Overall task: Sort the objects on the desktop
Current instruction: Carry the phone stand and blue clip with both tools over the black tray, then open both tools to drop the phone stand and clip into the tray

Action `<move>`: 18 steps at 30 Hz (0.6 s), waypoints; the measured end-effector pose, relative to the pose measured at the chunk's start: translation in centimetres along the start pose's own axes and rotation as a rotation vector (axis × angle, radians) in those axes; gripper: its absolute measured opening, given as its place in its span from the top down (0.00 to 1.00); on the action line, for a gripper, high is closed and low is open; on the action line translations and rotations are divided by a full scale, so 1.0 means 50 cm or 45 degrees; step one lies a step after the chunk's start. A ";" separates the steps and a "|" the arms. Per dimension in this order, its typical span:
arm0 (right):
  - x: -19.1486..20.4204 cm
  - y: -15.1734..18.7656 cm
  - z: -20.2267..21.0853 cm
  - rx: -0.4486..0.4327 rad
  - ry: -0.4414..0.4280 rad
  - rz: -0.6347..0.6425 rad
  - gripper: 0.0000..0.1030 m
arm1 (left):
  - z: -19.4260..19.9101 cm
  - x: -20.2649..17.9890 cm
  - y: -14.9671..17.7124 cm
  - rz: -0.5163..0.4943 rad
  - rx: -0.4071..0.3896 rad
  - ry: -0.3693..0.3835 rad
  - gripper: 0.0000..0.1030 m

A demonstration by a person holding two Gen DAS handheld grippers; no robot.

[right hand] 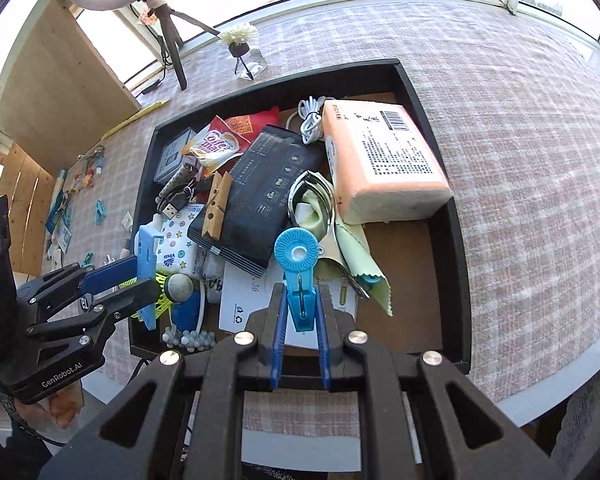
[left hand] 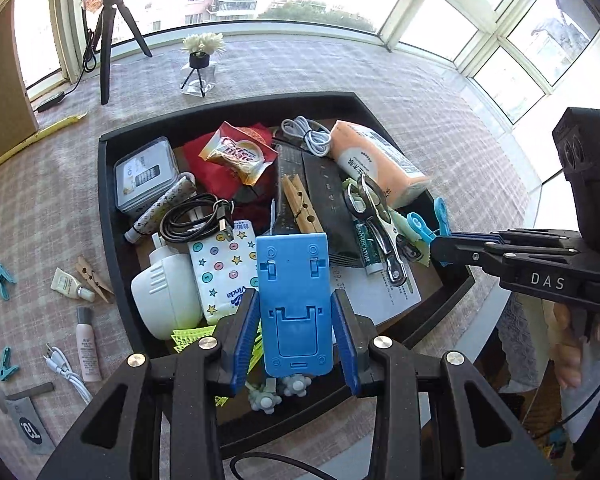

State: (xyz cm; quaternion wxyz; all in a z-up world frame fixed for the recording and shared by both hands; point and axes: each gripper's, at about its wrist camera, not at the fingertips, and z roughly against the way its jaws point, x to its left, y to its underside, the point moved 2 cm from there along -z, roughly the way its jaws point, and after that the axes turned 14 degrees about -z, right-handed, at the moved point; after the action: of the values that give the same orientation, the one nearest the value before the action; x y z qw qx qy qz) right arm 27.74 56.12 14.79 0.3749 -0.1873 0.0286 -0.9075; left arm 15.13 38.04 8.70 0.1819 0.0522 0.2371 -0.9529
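Note:
My left gripper (left hand: pixel 296 300) is shut on a flat blue phone stand (left hand: pixel 294 300), held above the near side of the black tray (left hand: pixel 112 240). In the right wrist view the stand (right hand: pixel 146 256) is seen edge-on in that gripper (right hand: pixel 140 276). My right gripper (right hand: pixel 302 292) is shut on a light blue clip (right hand: pixel 298 276) with a round toothed head, above the tray's front (right hand: pixel 448 280). The left wrist view shows the clip (left hand: pixel 424 228) at the tip of the right gripper (left hand: pixel 436 244). The tray is piled with small desk items.
In the tray lie an orange tissue pack (right hand: pixel 384 160), a black pouch (right hand: pixel 260 192), a wooden peg (right hand: pixel 216 208), cables, a white charger (left hand: pixel 164 292) and a metal clamp (left hand: pixel 380 224). Teal clips (left hand: pixel 4 280), small tubes and a white cable (left hand: pixel 68 372) lie on the checked cloth left of the tray. A tripod (left hand: pixel 108 40) stands behind.

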 end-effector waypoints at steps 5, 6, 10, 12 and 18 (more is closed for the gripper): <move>-0.036 -0.001 0.011 -0.019 0.019 -0.030 0.83 | -0.014 -0.033 -0.018 -0.027 0.008 0.006 0.64; -0.040 -0.002 0.012 -0.019 0.028 -0.038 0.79 | -0.014 -0.034 -0.021 -0.022 0.004 0.005 0.60; -0.033 -0.006 0.025 -0.055 0.022 -0.018 0.66 | 0.003 -0.032 -0.021 -0.010 -0.031 -0.033 0.44; -0.016 -0.010 0.026 -0.061 0.007 0.013 0.66 | 0.009 -0.022 -0.016 0.009 -0.028 -0.051 0.46; 0.064 -0.011 0.008 -0.035 -0.022 0.136 0.66 | 0.026 0.043 0.022 0.138 -0.021 -0.099 0.46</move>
State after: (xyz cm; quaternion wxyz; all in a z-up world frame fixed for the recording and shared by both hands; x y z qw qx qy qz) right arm 25.42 54.35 16.31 0.4203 -0.1983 0.0478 -0.8842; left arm 13.53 35.85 8.97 0.2428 0.0265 0.2345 -0.9409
